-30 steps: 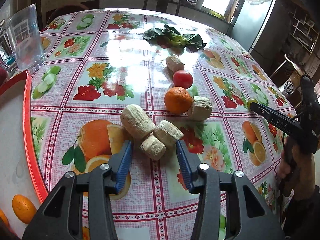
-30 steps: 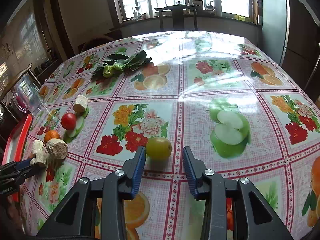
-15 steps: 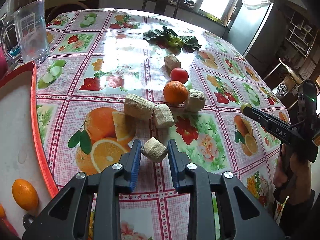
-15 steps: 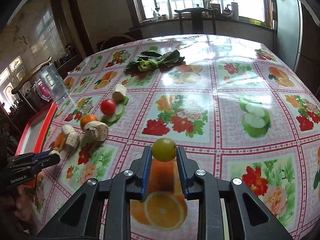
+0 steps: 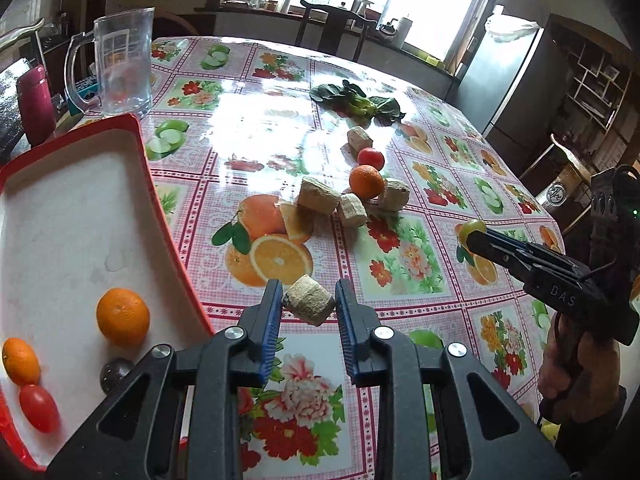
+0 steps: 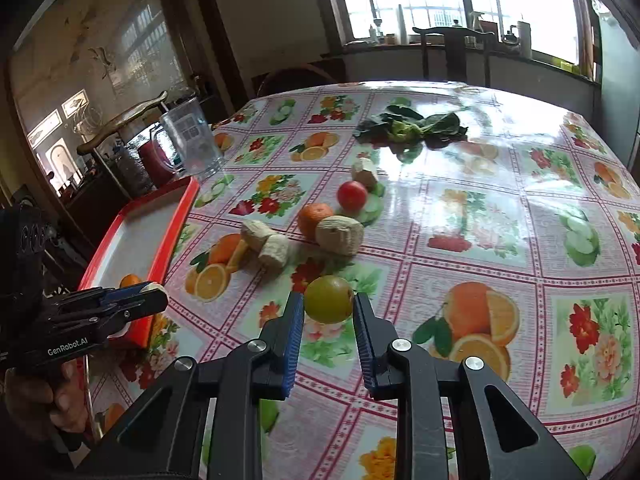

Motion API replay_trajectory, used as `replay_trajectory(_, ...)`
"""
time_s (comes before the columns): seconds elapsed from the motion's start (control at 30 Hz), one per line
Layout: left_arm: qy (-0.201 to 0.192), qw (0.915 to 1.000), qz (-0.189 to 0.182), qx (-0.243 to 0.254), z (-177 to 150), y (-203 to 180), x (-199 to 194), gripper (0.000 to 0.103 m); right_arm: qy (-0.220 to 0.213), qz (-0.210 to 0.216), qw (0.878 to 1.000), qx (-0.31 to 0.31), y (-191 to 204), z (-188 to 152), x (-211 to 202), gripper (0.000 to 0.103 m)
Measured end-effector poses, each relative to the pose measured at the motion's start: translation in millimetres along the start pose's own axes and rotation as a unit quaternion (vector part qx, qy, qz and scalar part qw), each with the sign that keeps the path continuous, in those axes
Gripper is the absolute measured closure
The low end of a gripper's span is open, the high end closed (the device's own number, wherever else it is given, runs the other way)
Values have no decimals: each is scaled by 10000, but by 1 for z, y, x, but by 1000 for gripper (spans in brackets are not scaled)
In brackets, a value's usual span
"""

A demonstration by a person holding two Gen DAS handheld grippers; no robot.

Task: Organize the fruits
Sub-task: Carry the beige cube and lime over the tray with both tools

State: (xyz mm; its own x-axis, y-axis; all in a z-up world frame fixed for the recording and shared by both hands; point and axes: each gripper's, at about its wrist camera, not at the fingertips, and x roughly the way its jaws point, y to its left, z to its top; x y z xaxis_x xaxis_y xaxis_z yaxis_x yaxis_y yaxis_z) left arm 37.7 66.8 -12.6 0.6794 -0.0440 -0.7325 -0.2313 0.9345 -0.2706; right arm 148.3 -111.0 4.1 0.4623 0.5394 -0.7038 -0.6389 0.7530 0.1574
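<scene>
My left gripper [image 5: 309, 304] is shut on a beige ridged chunk [image 5: 310, 303], held above the tablecloth just right of the red-rimmed tray [image 5: 72, 216]. The tray holds two oranges [image 5: 123, 317], a red tomato [image 5: 39, 408] and a dark round fruit [image 5: 113, 373]. My right gripper [image 6: 328, 310] is shut on a yellow-green round fruit [image 6: 329, 298], lifted off the table; it also shows at the right in the left wrist view [image 5: 470, 229]. On the table lie an orange [image 5: 365, 181], a red tomato [image 5: 370, 157] and several more beige chunks [image 5: 318, 201].
A clear glass jug [image 5: 120, 64] and a red cup [image 5: 35, 104] stand behind the tray. Leafy greens [image 5: 360, 102] lie at the far middle of the table. A dark chair [image 5: 332, 24] and a grey fridge [image 5: 508, 80] stand beyond the far edge.
Both grippers closed, the left on the beige chunk and the right on the yellow-green fruit, then lifted them. Both have moved left toward the tray, which now fills more of the left view.
</scene>
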Motion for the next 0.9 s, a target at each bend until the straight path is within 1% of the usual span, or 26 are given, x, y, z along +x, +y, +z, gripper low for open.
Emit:
replay_trajectory(0.27,-216,9994,117,-224,-10,28,-27,79,90,384,9989,-264,48,0,7,78)
replay_trajectory(0.53,-386,9978,266,-460,-16,59,-48,79,150,634,9962,-570,94,5,18,78)
replay_trajectory(0.9,-584,9935,547,-810,-22,102,-71,79,274,964,9916,-818,142,13,40,78)
